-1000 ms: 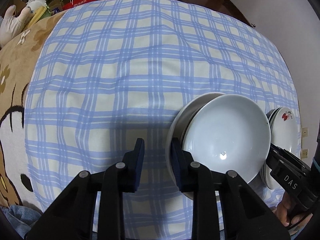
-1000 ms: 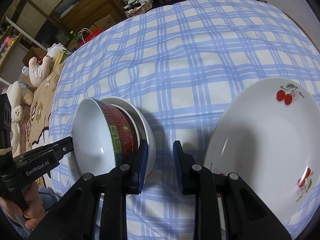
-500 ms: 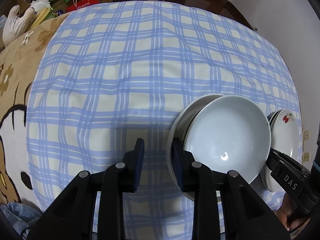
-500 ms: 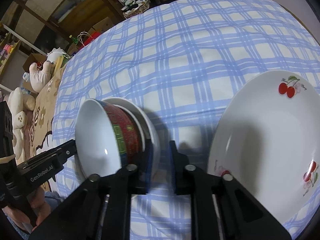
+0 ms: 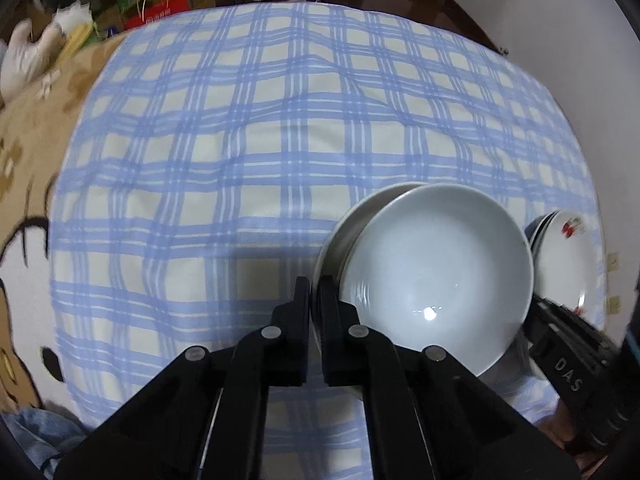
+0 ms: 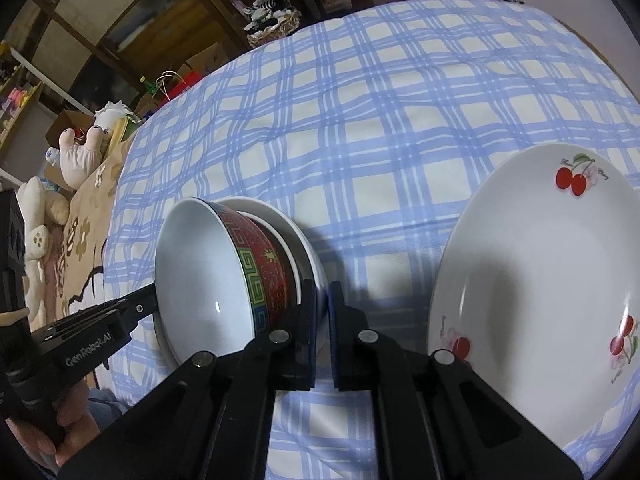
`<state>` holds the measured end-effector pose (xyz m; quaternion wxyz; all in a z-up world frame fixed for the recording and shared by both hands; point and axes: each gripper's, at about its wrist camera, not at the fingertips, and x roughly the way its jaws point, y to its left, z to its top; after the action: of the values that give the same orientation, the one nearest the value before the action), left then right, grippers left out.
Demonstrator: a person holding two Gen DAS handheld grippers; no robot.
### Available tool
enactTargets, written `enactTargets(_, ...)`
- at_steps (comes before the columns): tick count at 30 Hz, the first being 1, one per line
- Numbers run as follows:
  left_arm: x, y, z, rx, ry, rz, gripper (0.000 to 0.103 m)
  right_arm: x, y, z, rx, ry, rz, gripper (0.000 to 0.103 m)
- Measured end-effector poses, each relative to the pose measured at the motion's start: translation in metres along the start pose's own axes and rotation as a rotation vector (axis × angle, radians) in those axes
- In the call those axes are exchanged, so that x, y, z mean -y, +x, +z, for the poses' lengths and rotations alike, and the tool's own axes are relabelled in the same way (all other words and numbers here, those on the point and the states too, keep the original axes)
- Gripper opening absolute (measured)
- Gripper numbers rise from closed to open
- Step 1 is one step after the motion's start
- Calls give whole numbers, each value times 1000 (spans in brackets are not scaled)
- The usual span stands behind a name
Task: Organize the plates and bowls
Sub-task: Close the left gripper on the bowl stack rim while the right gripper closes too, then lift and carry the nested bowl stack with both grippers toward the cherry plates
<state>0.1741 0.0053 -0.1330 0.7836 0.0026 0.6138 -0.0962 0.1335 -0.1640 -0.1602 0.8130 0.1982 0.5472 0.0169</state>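
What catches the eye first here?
The cherry-printed plate fills the right of the right wrist view. Left of it, a red patterned bowl nests in a white dish, all on the blue checked cloth. Both black grippers, left and right, are shut.

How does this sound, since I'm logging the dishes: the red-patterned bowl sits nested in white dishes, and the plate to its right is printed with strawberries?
Wrong in one respect: the plate is printed with cherries, not strawberries, as the right wrist view shows. The red-patterned bowl does sit nested in white dishes.
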Motion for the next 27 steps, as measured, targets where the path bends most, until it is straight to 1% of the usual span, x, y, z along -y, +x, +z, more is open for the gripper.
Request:
enactTargets(4, -4, -1, -1, 11, -31, -19, 3, -1, -1, -1, 11, 2, -5, 8)
enactTargets(7, -7, -1, -2, 14, -54, -34, 3, -6, -3, -5, 46, -47, -24, 8)
enactTargets(9, -7, -2, -4, 13, -36, -30, 3, -6, -4, -6, 56, -59, -34, 8)
enactTargets(11, -7, -4, -6, 16, -10, -26, 3, -4, -3, -4, 46, -53, -33, 7)
enactTargets(16, -2, -6, -6, 26, 4, -25, 3, -7, -6, -7, 57, -84, -45, 7)
enactTargets(21, -7, -9, -6, 38, -20, -68, 3, -6, -12, -9, 77, -93, -50, 6)
enactTargets(27, 4, -16, -13, 51, 13, -87, 3, 0, -21, -12, 95, -81, -66, 6)
